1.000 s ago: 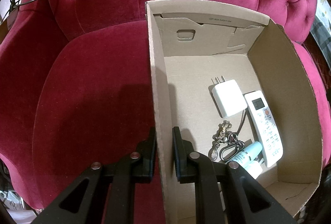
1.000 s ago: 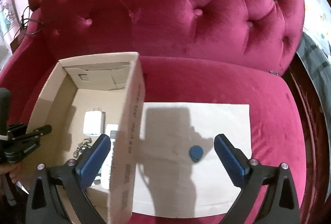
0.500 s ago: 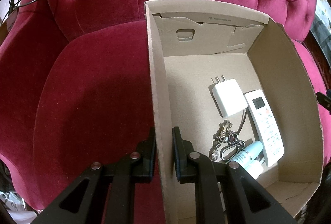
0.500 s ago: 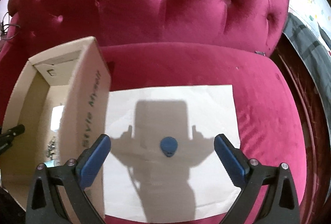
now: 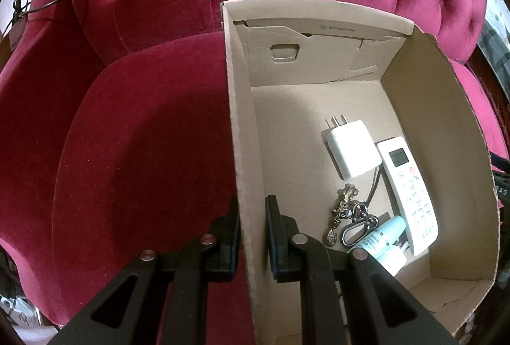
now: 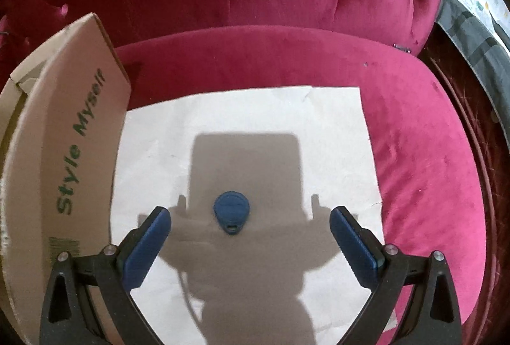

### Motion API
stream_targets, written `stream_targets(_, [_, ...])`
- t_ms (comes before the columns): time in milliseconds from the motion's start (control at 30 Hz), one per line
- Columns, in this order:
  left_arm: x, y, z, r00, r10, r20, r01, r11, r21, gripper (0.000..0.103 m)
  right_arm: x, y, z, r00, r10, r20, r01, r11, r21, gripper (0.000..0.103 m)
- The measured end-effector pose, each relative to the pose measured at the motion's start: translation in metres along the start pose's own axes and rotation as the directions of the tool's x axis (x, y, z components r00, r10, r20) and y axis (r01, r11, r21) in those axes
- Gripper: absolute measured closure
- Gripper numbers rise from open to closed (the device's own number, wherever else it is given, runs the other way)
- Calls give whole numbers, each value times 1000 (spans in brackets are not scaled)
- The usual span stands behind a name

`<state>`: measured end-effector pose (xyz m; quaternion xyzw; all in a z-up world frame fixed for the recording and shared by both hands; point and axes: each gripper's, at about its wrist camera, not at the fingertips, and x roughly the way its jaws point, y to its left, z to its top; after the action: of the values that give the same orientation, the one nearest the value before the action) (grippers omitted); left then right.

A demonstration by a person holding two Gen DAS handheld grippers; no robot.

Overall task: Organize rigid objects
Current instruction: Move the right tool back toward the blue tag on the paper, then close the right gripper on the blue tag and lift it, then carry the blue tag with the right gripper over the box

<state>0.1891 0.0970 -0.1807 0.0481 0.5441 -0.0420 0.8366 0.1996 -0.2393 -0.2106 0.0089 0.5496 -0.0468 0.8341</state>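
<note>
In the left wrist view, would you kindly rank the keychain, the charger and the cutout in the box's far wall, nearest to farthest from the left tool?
1. Keychain, just right of the left tool.
2. Charger, farther in, mid-floor.
3. Cutout, far wall.

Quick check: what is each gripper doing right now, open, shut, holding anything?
Left gripper: shut on the cardboard box wall.
Right gripper: open, empty, above the blue tag on the white paper.
</note>
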Motion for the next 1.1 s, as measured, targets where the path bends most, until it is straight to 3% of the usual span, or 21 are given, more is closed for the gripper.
stream_targets(100, [0, 0, 0, 1000, 0, -1, 0, 1000, 1, 87, 7, -2, -1, 1000, 9, -4, -9, 1000, 9, 3])
stream_targets(333, [4, -1, 1, 1000, 3, -4, -3, 1000, 4, 87, 20, -7, -3, 1000, 16, -24, -15, 1000, 13, 17])
stream_targets(633, [9, -2, 1, 1000, 6, -12, -6, 1000, 3, 87, 24, -14, -9, 999, 33, -17, -33, 999, 14, 17])
stream_targets(700, [9, -2, 1, 1000, 7, -12, -7, 1000, 5, 87, 23, -14, -9, 999, 33, -14, -33, 999, 11, 23])
stream_targets(800, [10, -2, 1, 1000, 8, -12, -8, 1000, 4, 87, 18, -13, -10, 999, 34, -9, -34, 999, -2, 43])
stream_targets(867, [10, -3, 0, 1000, 10, -12, -10, 1000, 5, 87, 14, -8, -12, 999, 36, -6, -36, 999, -15, 73])
stream_targets(1100, [10, -4, 1, 1000, 11, -12, -11, 1000, 5, 87, 9, -9, -13, 999, 44, -16, -45, 999, -21, 76])
